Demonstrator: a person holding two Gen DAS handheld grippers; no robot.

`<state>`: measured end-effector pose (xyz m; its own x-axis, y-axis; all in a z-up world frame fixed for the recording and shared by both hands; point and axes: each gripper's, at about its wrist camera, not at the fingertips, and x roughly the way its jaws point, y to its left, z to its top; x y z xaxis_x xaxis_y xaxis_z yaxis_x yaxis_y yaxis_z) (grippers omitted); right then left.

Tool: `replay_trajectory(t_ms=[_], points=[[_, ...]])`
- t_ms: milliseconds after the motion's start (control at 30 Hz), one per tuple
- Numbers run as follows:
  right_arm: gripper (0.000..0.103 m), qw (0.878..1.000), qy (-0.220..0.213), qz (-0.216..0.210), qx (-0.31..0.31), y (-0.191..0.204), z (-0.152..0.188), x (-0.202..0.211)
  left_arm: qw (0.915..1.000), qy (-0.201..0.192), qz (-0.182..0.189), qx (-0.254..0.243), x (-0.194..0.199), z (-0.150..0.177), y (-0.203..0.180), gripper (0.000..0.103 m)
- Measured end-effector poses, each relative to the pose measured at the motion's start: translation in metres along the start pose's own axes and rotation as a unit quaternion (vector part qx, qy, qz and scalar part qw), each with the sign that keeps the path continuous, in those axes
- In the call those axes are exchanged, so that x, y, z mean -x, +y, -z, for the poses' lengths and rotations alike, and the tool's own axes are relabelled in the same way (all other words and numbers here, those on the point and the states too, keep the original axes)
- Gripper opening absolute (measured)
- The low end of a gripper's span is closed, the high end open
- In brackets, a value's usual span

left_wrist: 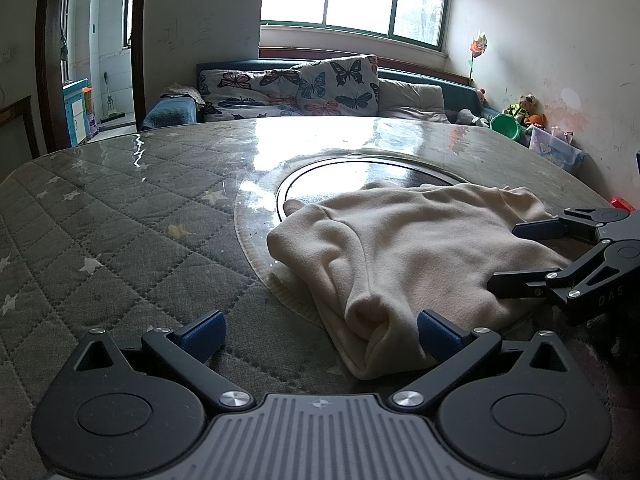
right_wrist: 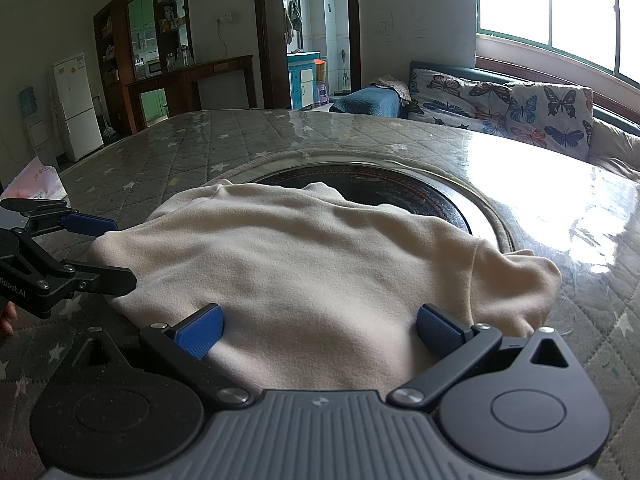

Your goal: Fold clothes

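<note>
A cream fleece garment (left_wrist: 404, 256) lies crumpled on the round table, partly over the dark glass turntable (left_wrist: 360, 174). My left gripper (left_wrist: 320, 332) is open at the garment's near left corner, with a cloth fold just inside its right pad. In the right wrist view the same garment (right_wrist: 320, 264) fills the middle, and my right gripper (right_wrist: 320, 330) stands open with the cloth's near edge lying between its blue pads. Each gripper shows in the other's view: the right gripper (left_wrist: 508, 254) at the right edge, the left gripper (right_wrist: 116, 250) at the left edge.
The table wears a grey quilted star-print cover (left_wrist: 100, 240) under clear plastic. A sofa with butterfly cushions (left_wrist: 304, 88) stands behind, with toys and a green bucket (left_wrist: 506, 126) at the wall. A pink bag (right_wrist: 36, 182) lies at the table's left edge. A fingertip (right_wrist: 8, 318) shows there.
</note>
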<state>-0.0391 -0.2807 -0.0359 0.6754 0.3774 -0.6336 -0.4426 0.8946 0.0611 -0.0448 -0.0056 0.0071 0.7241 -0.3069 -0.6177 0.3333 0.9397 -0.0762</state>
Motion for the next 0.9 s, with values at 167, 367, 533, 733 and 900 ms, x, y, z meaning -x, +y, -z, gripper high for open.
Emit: replay_trajectory(t_ms=[167, 367, 533, 733, 900], points=[[0.103, 1.0, 0.001, -0.001, -0.001, -0.001, 0.0, 0.0, 1.0, 0.0, 0.0, 0.0, 0.001, 0.0, 0.004, 0.103], [0.103, 1.0, 0.0, -0.002, -0.002, 0.0, 0.0, 0.001, 0.9998, 0.009, 0.006, 0.019, 0.0, -0.004, 0.006, 0.103], [0.103, 1.0, -0.011, 0.006, -0.014, -0.002, -0.001, 0.014, 0.9943, 0.028, 0.015, 0.102, 0.002, -0.017, 0.021, 0.103], [0.101, 0.998, -0.042, 0.019, -0.039, -0.016, -0.013, 0.044, 0.9843, 0.03, 0.027, 0.172, 0.001, -0.028, 0.032, 0.103], [0.095, 0.995, -0.034, 0.049, -0.079, -0.042, -0.016, 0.05, 0.9909, 0.027, 0.025, 0.13, -0.005, -0.037, 0.017, 0.103]])
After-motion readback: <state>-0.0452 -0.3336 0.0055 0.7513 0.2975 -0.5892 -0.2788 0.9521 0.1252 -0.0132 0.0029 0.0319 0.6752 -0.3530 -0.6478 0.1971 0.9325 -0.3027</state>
